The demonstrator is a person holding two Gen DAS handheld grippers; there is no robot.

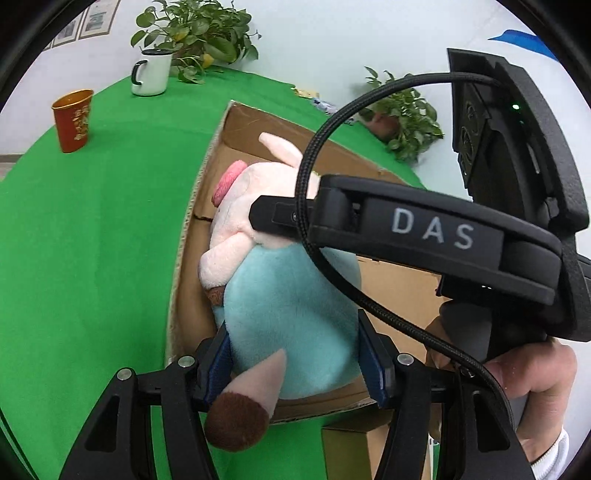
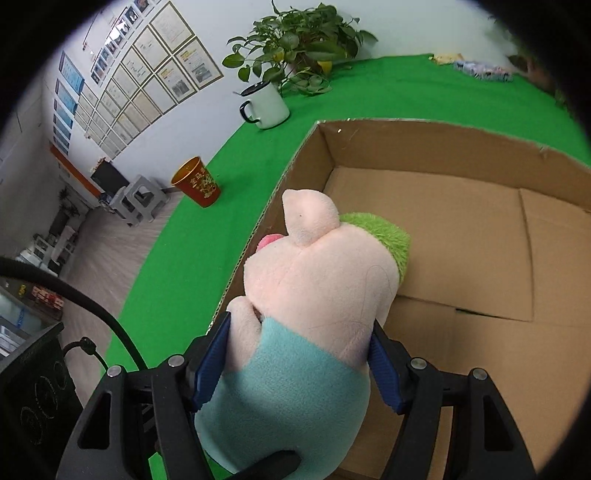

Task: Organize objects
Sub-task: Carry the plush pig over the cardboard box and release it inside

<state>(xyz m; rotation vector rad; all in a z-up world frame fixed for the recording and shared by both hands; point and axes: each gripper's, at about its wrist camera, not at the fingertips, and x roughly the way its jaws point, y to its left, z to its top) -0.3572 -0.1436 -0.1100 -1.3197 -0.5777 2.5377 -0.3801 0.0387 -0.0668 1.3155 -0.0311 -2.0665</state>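
Note:
A plush pig (image 1: 288, 302) with a pink head, a light blue body and a brown-tipped foot hangs over the left part of an open cardboard box (image 1: 192, 258). My left gripper (image 1: 295, 363) is shut on its blue body, with a blue pad pressed into each side. In the right wrist view my right gripper (image 2: 297, 365) is shut on the same plush pig (image 2: 317, 280) where head meets body. A green tuft shows behind the head. The box (image 2: 443, 147) holds nothing else that I can see. The right gripper's black housing (image 1: 432, 229) and cable cross the left wrist view.
Green cloth (image 1: 92, 240) covers the table. A red and gold cup (image 1: 74, 120) and a white mug (image 1: 151, 72) stand left of the box, with a potted plant (image 1: 195, 33) behind. Another plant (image 1: 402, 114) is at the far right. A small carton (image 1: 354, 450) lies by the box's near wall.

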